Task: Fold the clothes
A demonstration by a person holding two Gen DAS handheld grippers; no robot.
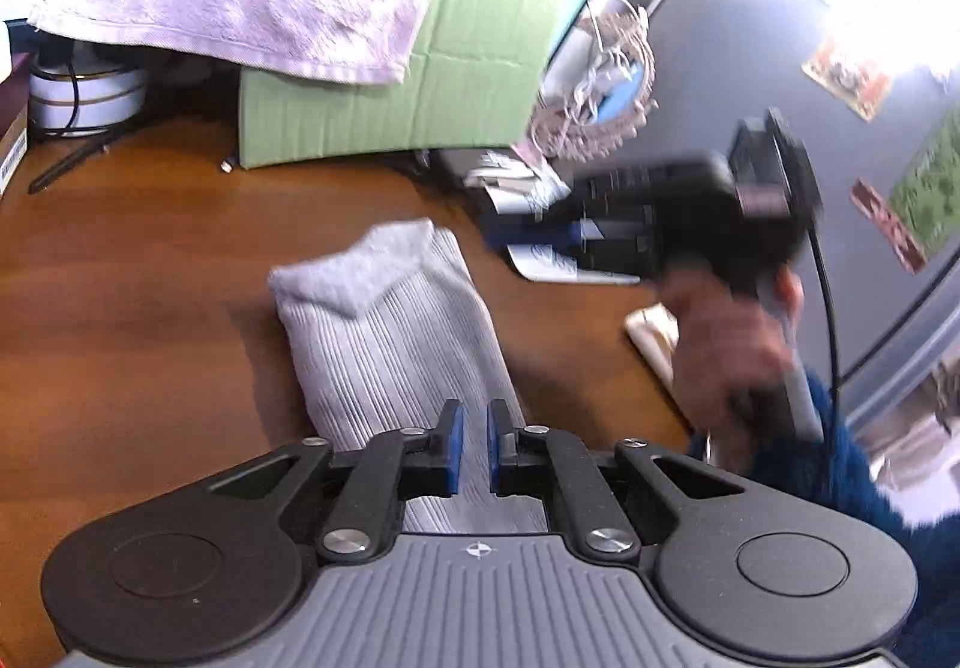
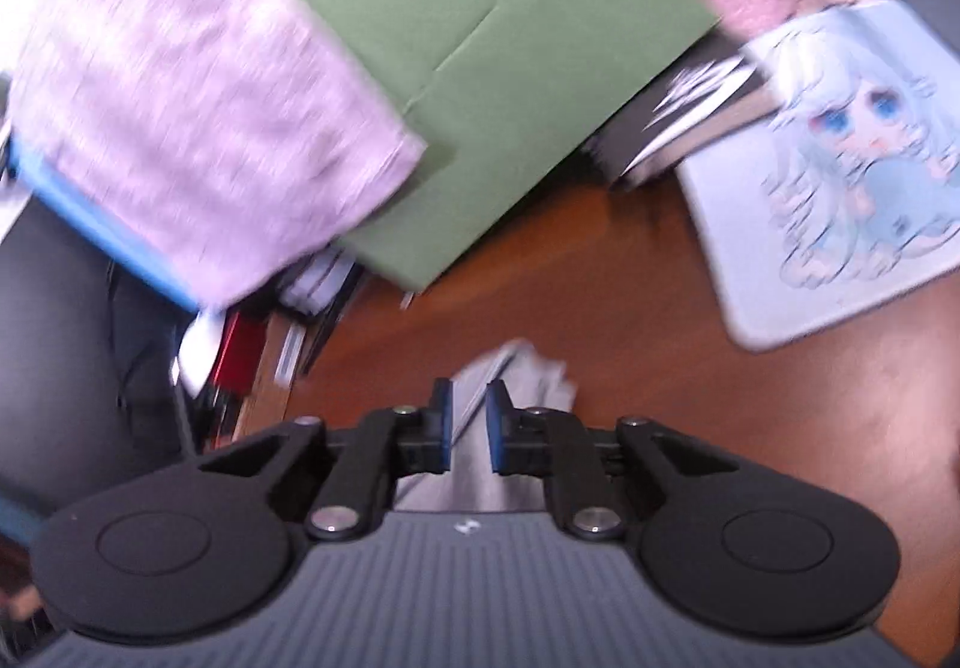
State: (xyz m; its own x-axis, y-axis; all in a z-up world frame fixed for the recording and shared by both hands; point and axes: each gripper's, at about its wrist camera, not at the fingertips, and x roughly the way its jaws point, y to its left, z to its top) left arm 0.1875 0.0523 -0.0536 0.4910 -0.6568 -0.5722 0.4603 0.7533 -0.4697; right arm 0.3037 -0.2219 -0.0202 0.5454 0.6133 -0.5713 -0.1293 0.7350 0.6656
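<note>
Folded grey cloth point(image 1: 384, 332) lies just ahead of left gripper point(image 1: 474, 449).

Brown wooden table point(image 1: 150, 260) with a folded grey sock point(image 1: 396, 332) lying flat, a green cardboard box point(image 1: 456, 86) behind it, and an anime-print mousepad point(image 2: 840, 176).

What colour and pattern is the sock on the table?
Light grey with fine ribbing on the sock; clearest in the left wrist view.

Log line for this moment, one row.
task fold clothes | sock flat on table | left gripper narrow gap over sock | right gripper blurred
</note>
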